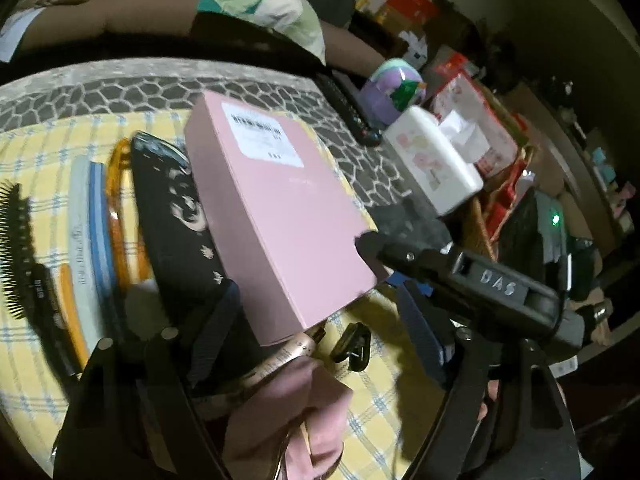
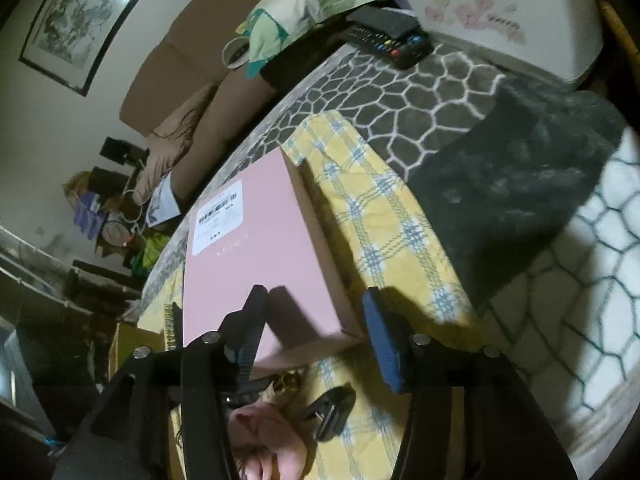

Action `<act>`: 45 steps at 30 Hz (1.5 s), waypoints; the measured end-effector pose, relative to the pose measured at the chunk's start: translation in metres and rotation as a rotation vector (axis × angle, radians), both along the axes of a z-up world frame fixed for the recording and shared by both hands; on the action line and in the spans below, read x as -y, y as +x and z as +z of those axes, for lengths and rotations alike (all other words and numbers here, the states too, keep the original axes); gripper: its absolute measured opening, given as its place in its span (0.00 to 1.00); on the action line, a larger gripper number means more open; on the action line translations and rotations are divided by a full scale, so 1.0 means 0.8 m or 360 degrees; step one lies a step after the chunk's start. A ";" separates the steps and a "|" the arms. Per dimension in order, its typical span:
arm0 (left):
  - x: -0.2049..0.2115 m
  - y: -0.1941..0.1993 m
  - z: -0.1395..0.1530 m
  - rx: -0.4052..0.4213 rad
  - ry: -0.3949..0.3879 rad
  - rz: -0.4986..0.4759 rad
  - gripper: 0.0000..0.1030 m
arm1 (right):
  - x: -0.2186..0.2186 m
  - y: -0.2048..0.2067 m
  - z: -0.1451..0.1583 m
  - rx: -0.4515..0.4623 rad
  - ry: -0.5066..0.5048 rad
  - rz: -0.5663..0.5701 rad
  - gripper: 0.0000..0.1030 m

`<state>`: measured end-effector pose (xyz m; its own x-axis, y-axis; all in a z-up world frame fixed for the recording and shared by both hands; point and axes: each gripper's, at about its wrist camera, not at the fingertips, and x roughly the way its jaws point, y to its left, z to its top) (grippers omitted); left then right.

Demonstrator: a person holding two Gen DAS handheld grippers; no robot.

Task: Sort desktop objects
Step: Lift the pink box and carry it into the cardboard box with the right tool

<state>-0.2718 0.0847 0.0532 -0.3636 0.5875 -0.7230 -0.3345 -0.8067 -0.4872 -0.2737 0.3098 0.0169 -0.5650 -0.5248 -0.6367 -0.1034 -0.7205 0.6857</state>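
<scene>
A pink box (image 1: 276,216) with a white barcode label is held above the yellow checked cloth (image 1: 36,148). My left gripper (image 1: 320,316) straddles its near corner, one finger on each side, and seems shut on it. My right gripper (image 2: 316,316) is also clamped on the box (image 2: 256,256) near its corner; it shows in the left wrist view (image 1: 460,268) gripping the box's right edge. Below lie a rose-gold tube (image 1: 280,360), pink cloth (image 1: 292,416) and a small black clip (image 1: 352,346).
On the cloth at left lie a black hairbrush (image 1: 20,248), an orange-rimmed object with a blue-grey strip (image 1: 100,220) and a black star-patterned case (image 1: 176,220). A remote (image 2: 392,40) and white tissue box (image 2: 504,12) sit on the grey honeycomb mat (image 2: 432,92). A dark fuzzy cloth (image 2: 520,184) lies right.
</scene>
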 end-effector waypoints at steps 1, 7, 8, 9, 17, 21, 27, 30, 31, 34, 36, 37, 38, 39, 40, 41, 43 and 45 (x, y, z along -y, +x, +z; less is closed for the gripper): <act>-0.003 0.001 0.000 -0.0024 -0.0030 0.0004 0.74 | 0.001 0.001 -0.001 0.0010 -0.0014 0.0006 0.55; 0.002 0.016 0.028 -0.0131 -0.0127 -0.0020 0.74 | 0.024 0.023 0.041 -0.0081 0.0112 0.0097 0.56; 0.006 0.022 0.040 -0.0154 -0.0128 -0.0022 0.75 | 0.029 0.029 0.056 -0.0103 0.0112 0.0103 0.56; 0.011 0.027 0.053 -0.0177 -0.0126 -0.0022 0.75 | 0.034 0.034 0.067 -0.0122 0.0110 0.0109 0.56; 0.093 0.073 0.194 -0.0309 0.0064 0.0069 0.79 | 0.102 0.086 0.220 -0.0339 0.0121 0.0212 0.56; 0.154 0.110 0.262 -0.0379 0.0148 0.0140 0.79 | 0.153 0.112 0.297 -0.0437 0.0135 0.0269 0.56; 0.274 0.188 0.340 -0.0515 0.0202 0.0277 0.80 | 0.264 0.169 0.380 -0.0557 0.0118 0.0431 0.56; 0.333 0.222 0.358 -0.0566 0.0188 0.0356 0.83 | 0.325 0.195 0.393 -0.0593 0.0091 0.0518 0.56; 0.351 0.231 0.360 -0.0578 0.0176 0.0386 0.83 | 0.346 0.202 0.394 -0.0604 0.0087 0.0540 0.56; 0.400 0.242 0.351 -0.0559 0.0150 0.0468 0.83 | 0.400 0.216 0.385 -0.0625 0.0063 0.0588 0.56; 0.424 0.241 0.336 -0.0524 0.0143 0.0507 0.83 | 0.429 0.217 0.371 -0.0615 0.0038 0.0614 0.56; 0.435 0.239 0.326 -0.0504 0.0143 0.0523 0.83 | 0.440 0.217 0.363 -0.0603 0.0026 0.0624 0.56; 0.444 0.235 0.315 -0.0484 0.0143 0.0535 0.83 | 0.453 0.214 0.352 -0.0586 0.0024 0.0638 0.56; 0.452 0.230 0.303 -0.0462 0.0142 0.0544 0.83 | 0.462 0.211 0.341 -0.0566 0.0025 0.0646 0.56; 0.460 0.223 0.289 -0.0437 0.0141 0.0551 0.83 | 0.468 0.207 0.331 -0.0547 0.0027 0.0653 0.56; 0.465 0.216 0.275 -0.0410 0.0142 0.0556 0.83 | 0.477 0.197 0.312 -0.0504 0.0030 0.0660 0.56; 0.473 0.201 0.244 -0.0355 0.0154 0.0561 0.83 | 0.479 0.182 0.284 -0.0445 0.0023 0.0655 0.56; 0.477 0.186 0.214 -0.0300 0.0164 0.0563 0.83 | 0.480 0.160 0.249 -0.0371 0.0015 0.0646 0.56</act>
<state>-0.1233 -0.2970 0.2246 -0.6764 0.4685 -0.5684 -0.1366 -0.8381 -0.5282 -0.1457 -0.0745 0.2160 -0.4437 -0.7278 -0.5229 0.3440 -0.6771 0.6506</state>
